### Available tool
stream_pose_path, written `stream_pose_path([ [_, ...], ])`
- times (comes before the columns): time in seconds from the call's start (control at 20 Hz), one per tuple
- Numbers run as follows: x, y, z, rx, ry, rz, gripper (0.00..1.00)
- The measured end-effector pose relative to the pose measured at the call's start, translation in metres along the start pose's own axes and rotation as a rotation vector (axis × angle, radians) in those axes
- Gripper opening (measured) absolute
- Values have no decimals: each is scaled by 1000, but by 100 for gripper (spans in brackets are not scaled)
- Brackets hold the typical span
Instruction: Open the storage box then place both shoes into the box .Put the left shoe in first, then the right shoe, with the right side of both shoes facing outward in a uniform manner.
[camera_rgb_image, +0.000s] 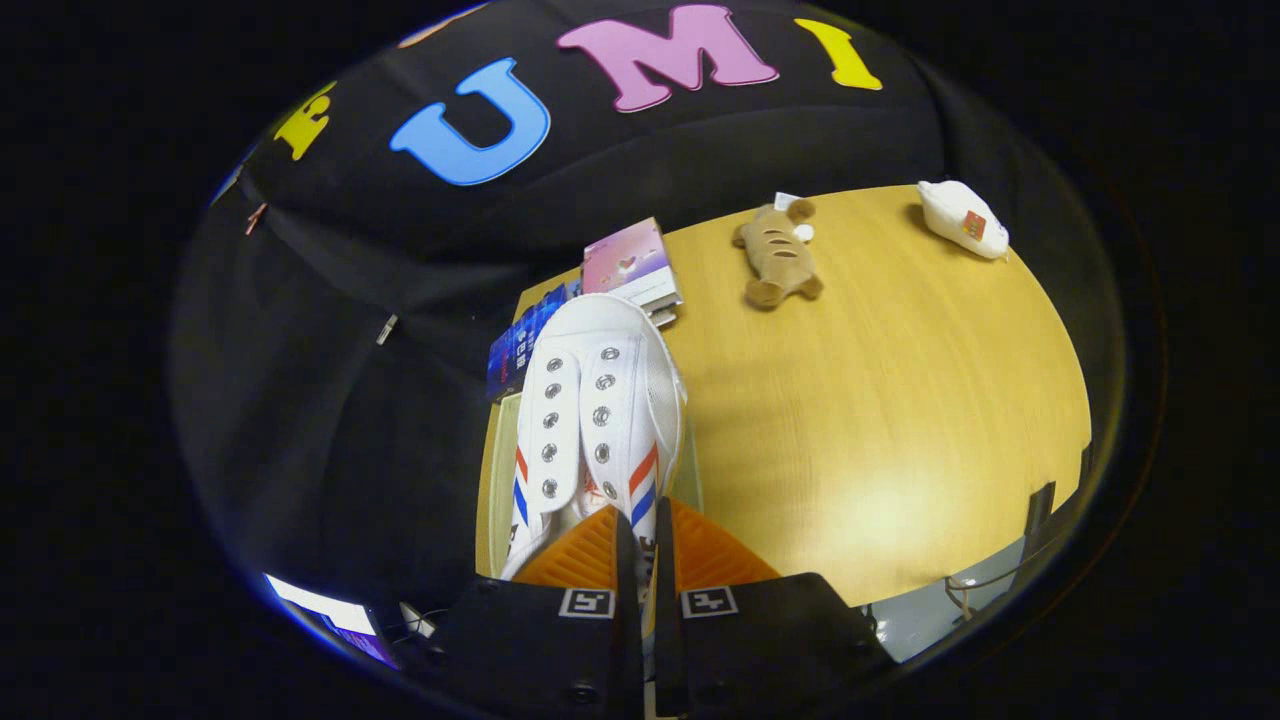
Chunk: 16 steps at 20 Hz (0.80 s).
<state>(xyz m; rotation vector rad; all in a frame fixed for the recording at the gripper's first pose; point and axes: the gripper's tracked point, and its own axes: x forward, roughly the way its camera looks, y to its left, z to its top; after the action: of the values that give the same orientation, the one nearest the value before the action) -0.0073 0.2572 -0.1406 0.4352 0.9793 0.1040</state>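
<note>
A white lace-less canvas shoe (598, 400) with red and blue side stripes hangs just ahead of my fingers, toe pointing away from me. My gripper (642, 532) is shut on the shoe's side wall near the heel opening, and a thin strip of that wall shows between the two fingers. Under the shoe lies a pale, translucent storage box (497, 470); its rim shows on both sides of the shoe. I cannot tell whether the shoe touches the box. The box's inside is hidden by the shoe.
The wooden table (880, 400) stretches to the right of the shoe. Beyond the toe lie a pink book-like pack (628, 262) and a dark blue pack (513, 352). Farther back are a brown plush toy (778, 252) and a white pouch (963, 218).
</note>
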Motion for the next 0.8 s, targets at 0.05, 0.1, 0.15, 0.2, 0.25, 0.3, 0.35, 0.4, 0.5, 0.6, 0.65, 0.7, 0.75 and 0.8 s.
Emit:
stream_pose_path([
  [0.05, 9, 12, -4, -17, 11, 4, 9],
  [0.1, 18, 21, -8, -34, 21, 3, 9],
  [0.15, 27, 27, -13, -48, 34, -3, 9],
  [0.2, 38, 30, -17, -60, 46, -15, 9],
  [0.25, 47, 32, -23, -72, 60, -32, 9],
  [0.3, 55, 32, -28, -84, 70, -50, 9],
  [0.35, 50, 34, -33, -93, 83, -70, 9],
  [0.4, 57, 33, -36, -100, 92, -87, 9],
  [0.5, 67, 29, -41, -105, 101, -115, 9],
  [0.6, 74, 34, -41, -111, 97, -104, 19],
  [0.65, 74, 45, -37, -105, 74, -72, 27],
  [0.7, 68, 52, -28, -102, 37, -50, 39],
  [0.75, 67, 58, -19, -101, 6, -27, 51],
  [0.8, 63, 59, -12, -103, -10, -19, 67],
])
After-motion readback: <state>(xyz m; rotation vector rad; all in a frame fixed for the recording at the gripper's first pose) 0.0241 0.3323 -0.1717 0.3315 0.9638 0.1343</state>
